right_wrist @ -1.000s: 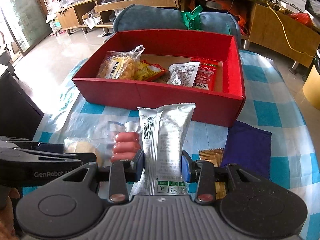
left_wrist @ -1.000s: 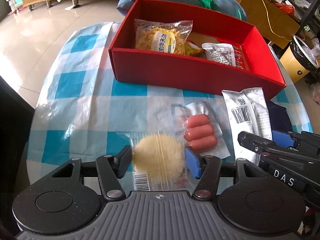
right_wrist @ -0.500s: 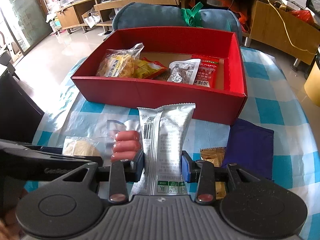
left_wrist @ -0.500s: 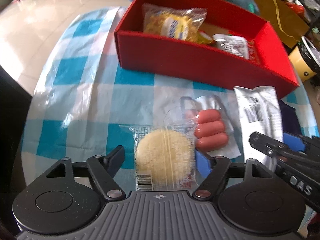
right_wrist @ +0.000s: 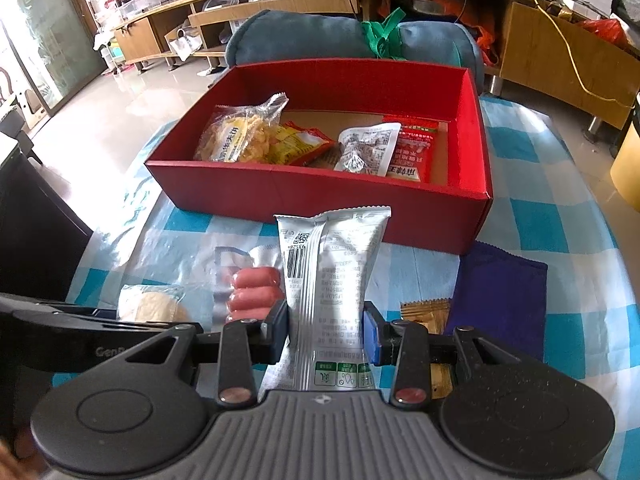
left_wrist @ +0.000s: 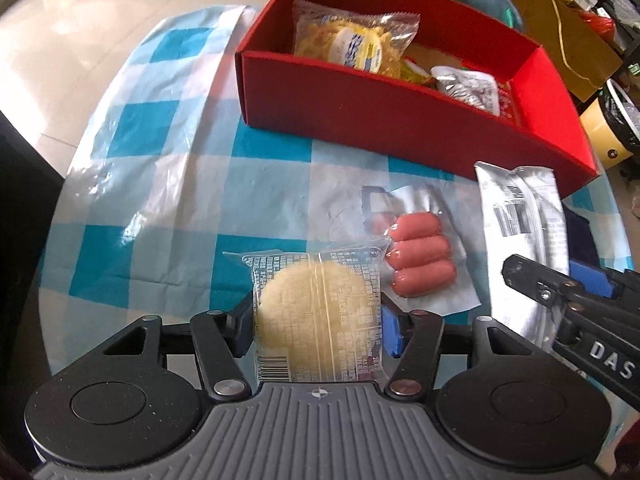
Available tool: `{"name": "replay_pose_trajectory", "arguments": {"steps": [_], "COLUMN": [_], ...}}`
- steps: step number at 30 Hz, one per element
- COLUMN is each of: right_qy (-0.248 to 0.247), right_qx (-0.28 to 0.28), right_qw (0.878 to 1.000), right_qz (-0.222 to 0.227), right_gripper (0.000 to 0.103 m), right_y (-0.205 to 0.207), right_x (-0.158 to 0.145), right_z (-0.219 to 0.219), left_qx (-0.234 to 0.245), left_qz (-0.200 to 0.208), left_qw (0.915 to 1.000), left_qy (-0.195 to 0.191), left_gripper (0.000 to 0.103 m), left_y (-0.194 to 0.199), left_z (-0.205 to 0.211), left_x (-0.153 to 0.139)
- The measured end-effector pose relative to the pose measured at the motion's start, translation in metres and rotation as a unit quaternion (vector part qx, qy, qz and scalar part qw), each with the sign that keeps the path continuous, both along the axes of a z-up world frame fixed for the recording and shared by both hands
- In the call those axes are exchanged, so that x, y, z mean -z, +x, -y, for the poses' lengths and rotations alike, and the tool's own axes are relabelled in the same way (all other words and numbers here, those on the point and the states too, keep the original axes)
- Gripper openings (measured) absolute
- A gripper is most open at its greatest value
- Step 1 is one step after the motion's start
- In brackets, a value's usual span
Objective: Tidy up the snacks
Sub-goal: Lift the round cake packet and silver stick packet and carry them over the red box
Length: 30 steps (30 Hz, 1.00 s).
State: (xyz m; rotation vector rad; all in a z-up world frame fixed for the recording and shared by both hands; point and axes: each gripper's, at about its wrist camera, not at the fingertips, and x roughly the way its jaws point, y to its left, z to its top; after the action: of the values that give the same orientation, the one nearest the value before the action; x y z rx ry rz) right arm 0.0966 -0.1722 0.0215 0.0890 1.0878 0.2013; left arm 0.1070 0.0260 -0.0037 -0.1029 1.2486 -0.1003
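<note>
Left wrist: cake packet (left_wrist: 318,320) seemingly pinched between fingers (left_wrist: 390,330).

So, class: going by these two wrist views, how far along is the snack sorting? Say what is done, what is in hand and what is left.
Done: four packets lie in the red box, including the yellow noodle pack.

In hand: the left gripper is shut on the round cake packet; the right gripper is shut on the silver packet.

Left: the sausage pack, orange sachet and purple packet remain on the checked cloth.
</note>
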Motion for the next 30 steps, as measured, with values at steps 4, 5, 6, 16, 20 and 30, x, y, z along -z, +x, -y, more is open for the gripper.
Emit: {"name": "replay_pose_trajectory", "arguments": {"steps": [4,5,6,16,20,30], "right_qy": [0.002,0.002,0.003,0.008,0.011,0.020], "right_qx": [-0.001,-0.001,0.000,0.004,0.005,0.020], "right_qw": [1.000,1.000,1.000,1.000,1.000,0.999], "right_qz": [0.007,0.008,0.009,0.022,0.027,0.044], "right_gripper": [0.034,0.034,0.034,0.034,0.034,0.034], "right_y": [0.000,0.000,-0.001,0.004,0.005,0.011], "right_x": [-0.004,-0.004,-0.005,-0.013,-0.016,-0.029], "right_z": [-0.001,-0.001,-0.001,0.001,0.001,0.011], "left_qx": [0.006,0.007,0.008,0.012,0.010,0.014], "left_qz": [0.019,0.023,0.026,0.040,0.046,0.066], "left_qw": [0.9998,0.9997,0.9996,0.9991,0.9989,0.9977], "left_qy": [0.000,0.000,0.000,-0.004,-0.005,-0.009], "left_gripper": [0.066,0.066,0.066,0.066,0.066,0.066], "left_y": [-0.004,-0.004,-0.005,-0.002,0.001,0.011], "left_z": [0.000,0.001,0.001,0.006,0.005,0.013], "left_x": [-0.012,-0.015,-0.016,-0.025,-0.029,-0.043]}}
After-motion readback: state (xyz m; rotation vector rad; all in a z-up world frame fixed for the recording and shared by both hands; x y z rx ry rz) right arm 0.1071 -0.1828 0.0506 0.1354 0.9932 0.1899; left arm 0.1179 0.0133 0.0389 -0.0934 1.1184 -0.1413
